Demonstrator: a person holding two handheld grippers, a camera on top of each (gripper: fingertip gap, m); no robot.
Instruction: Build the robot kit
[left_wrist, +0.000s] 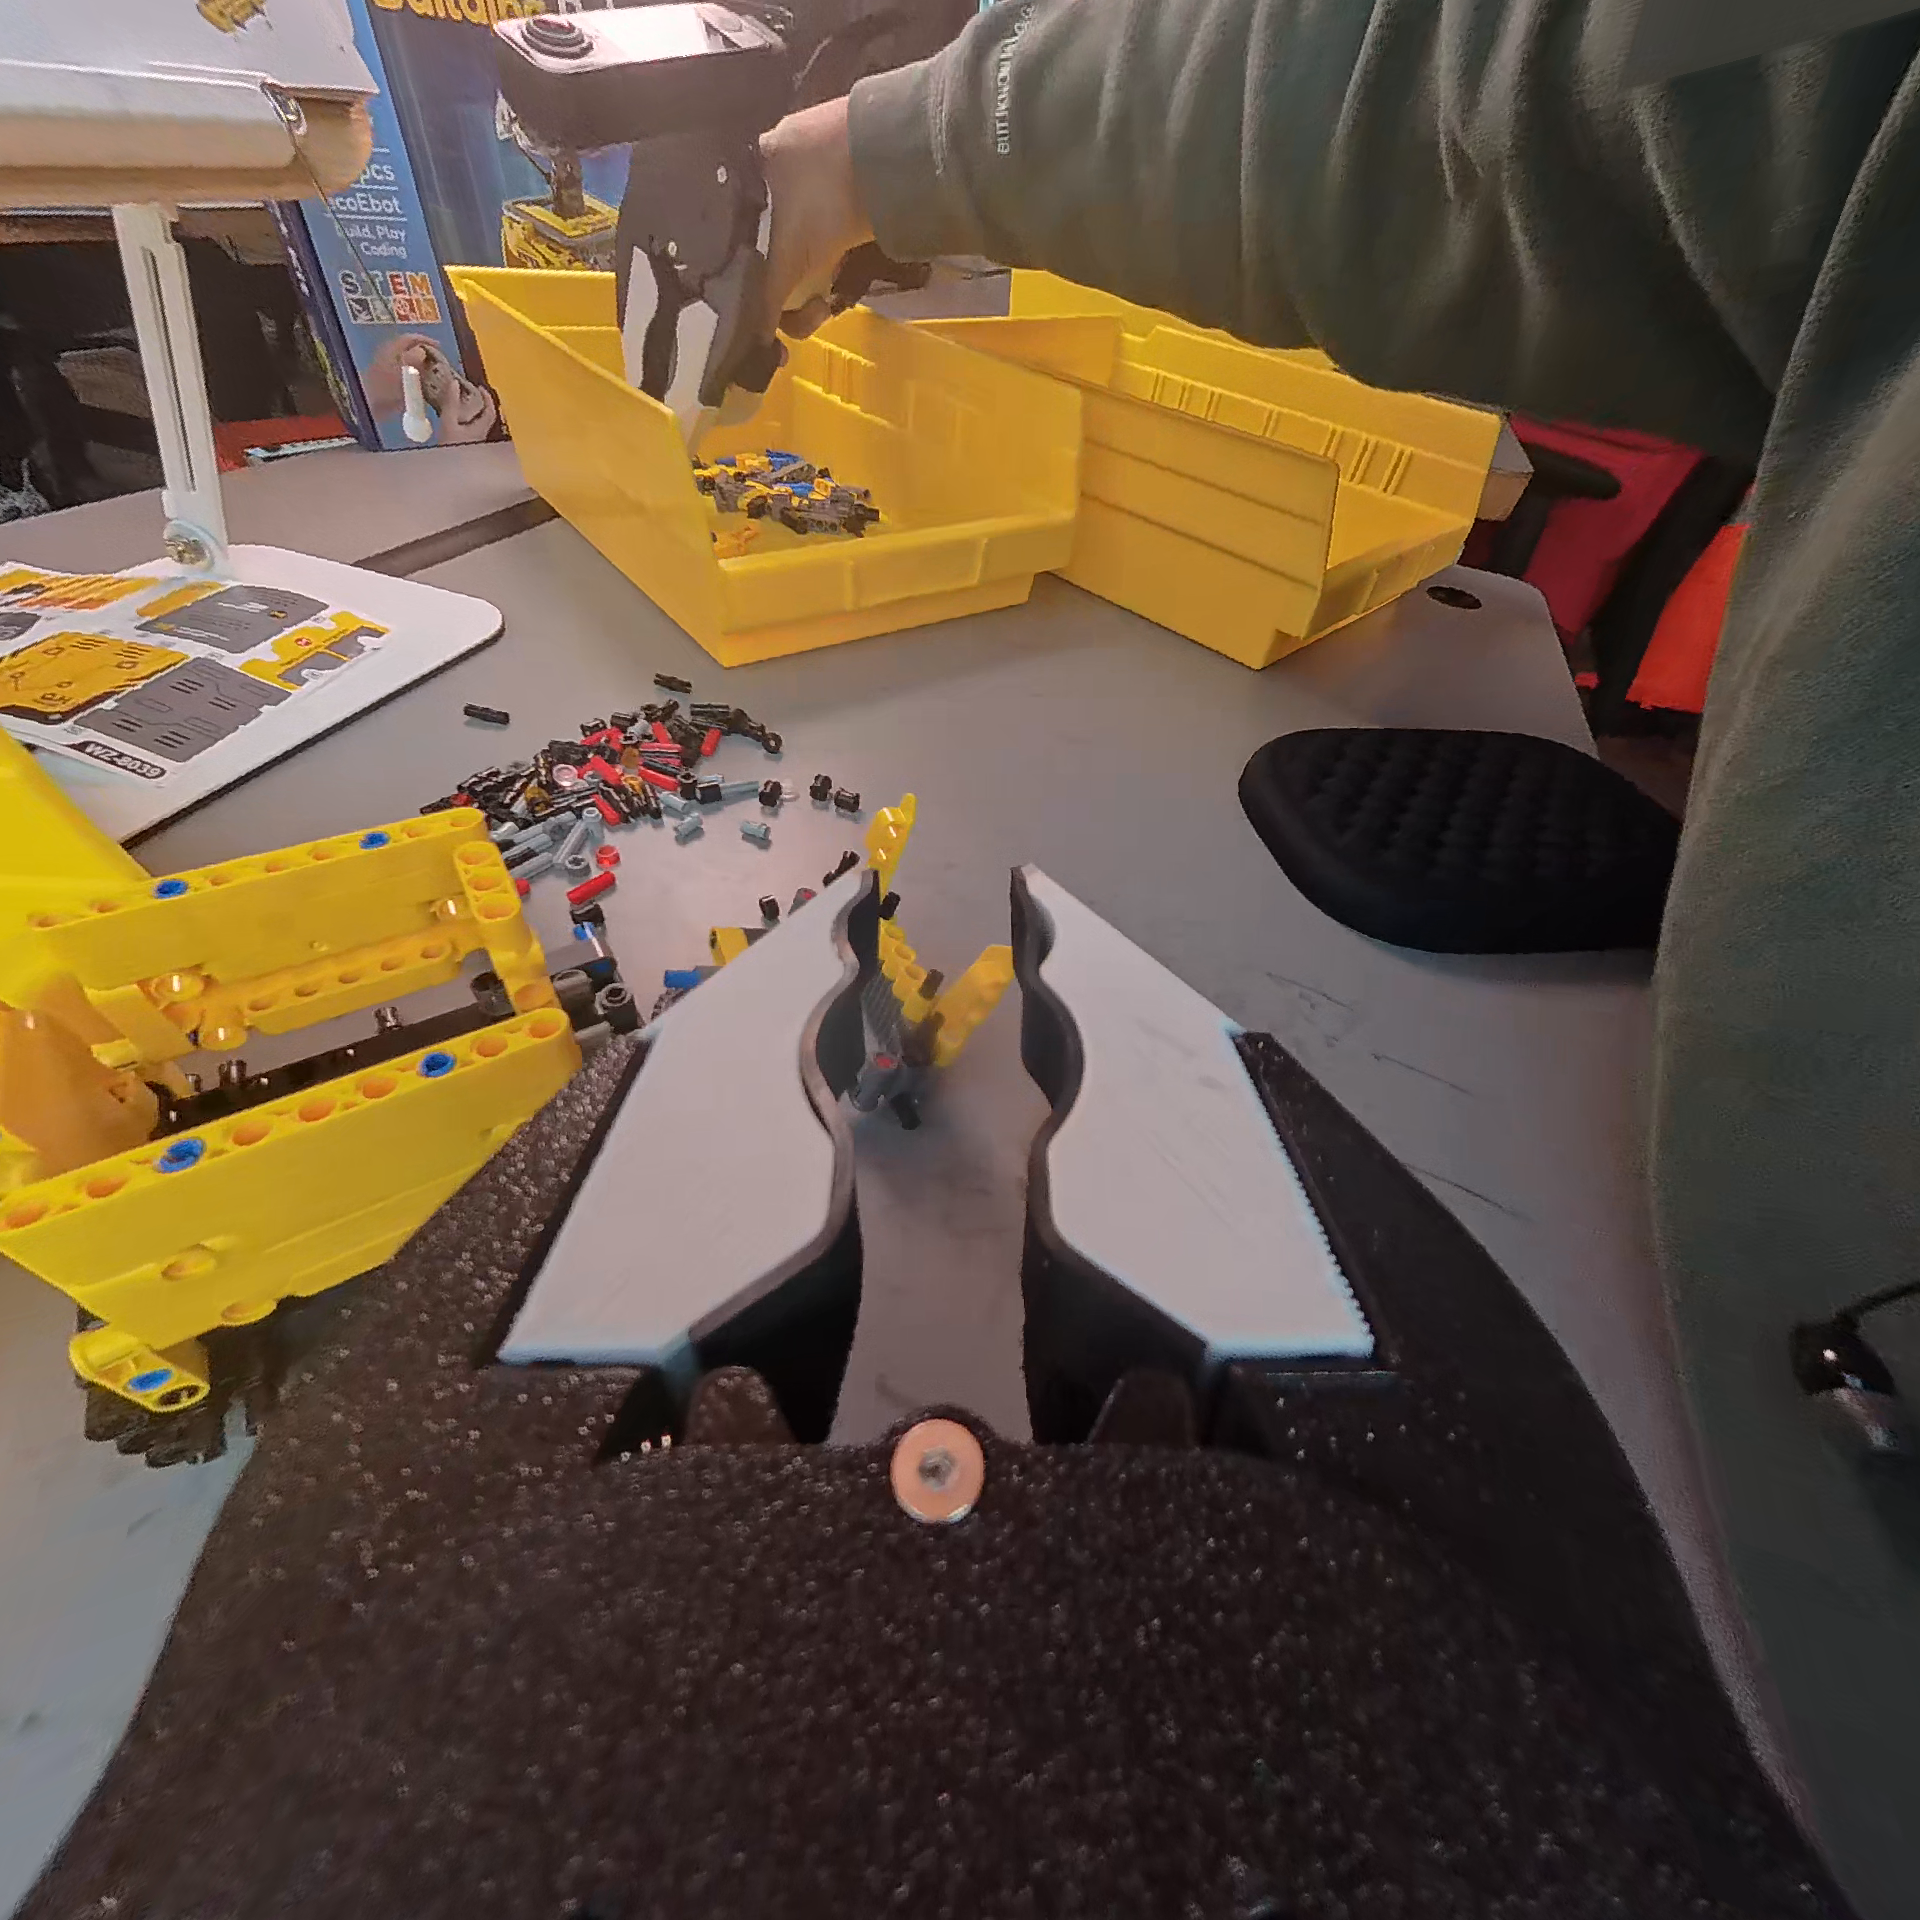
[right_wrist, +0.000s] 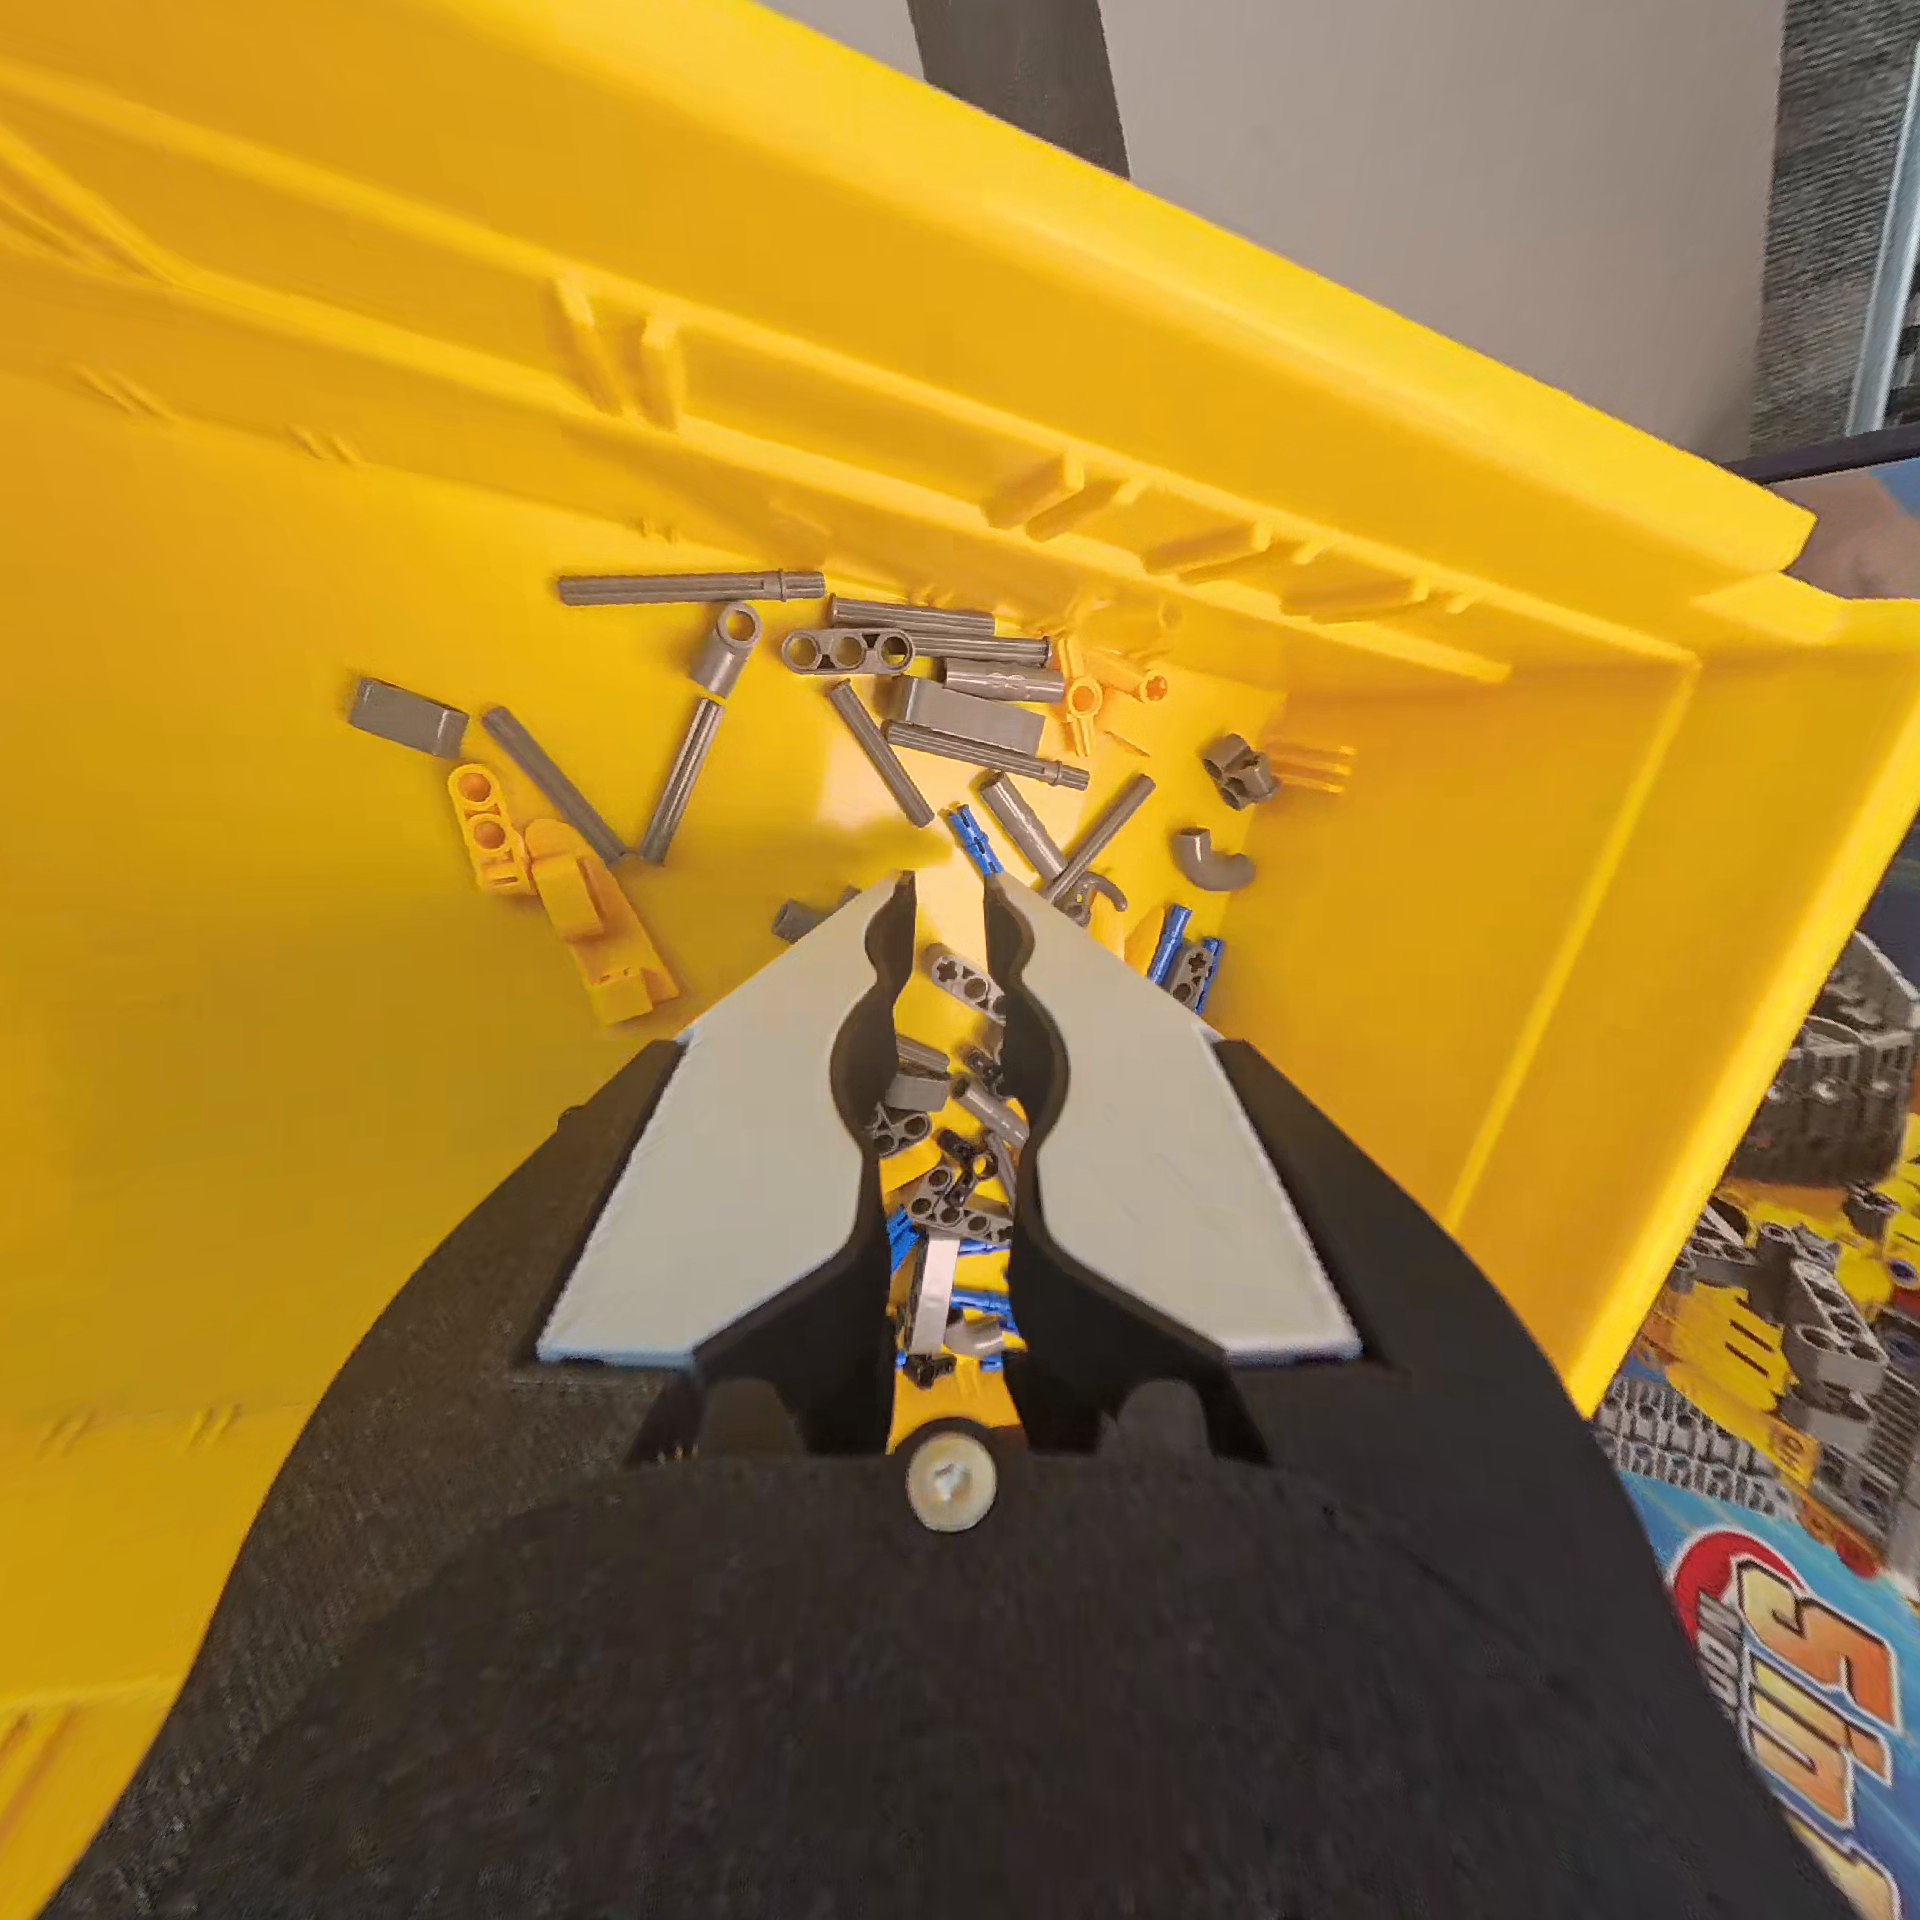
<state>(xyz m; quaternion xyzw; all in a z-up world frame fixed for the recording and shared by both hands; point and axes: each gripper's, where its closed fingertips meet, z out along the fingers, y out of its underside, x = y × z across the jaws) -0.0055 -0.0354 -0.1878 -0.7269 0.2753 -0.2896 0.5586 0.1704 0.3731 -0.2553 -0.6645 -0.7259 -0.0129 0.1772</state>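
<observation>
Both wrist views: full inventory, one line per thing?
Bins: two, yellow, back of table, side by side.
Small parts in bin: many, grey, yellow, blue, on floor of near bin.
Loose parts: many, black, red, grey, on table mid-left.
Model: one, yellow, left.
Small assembly: one, yellow-grey, between left fingers.
Sheet: one, printed, far left.
Box: one, blue, behind bins.
Pad: one, black, right.
Table: one, grey.
Left gripper: open.
Right gripper: open, inside near bin.
</observation>
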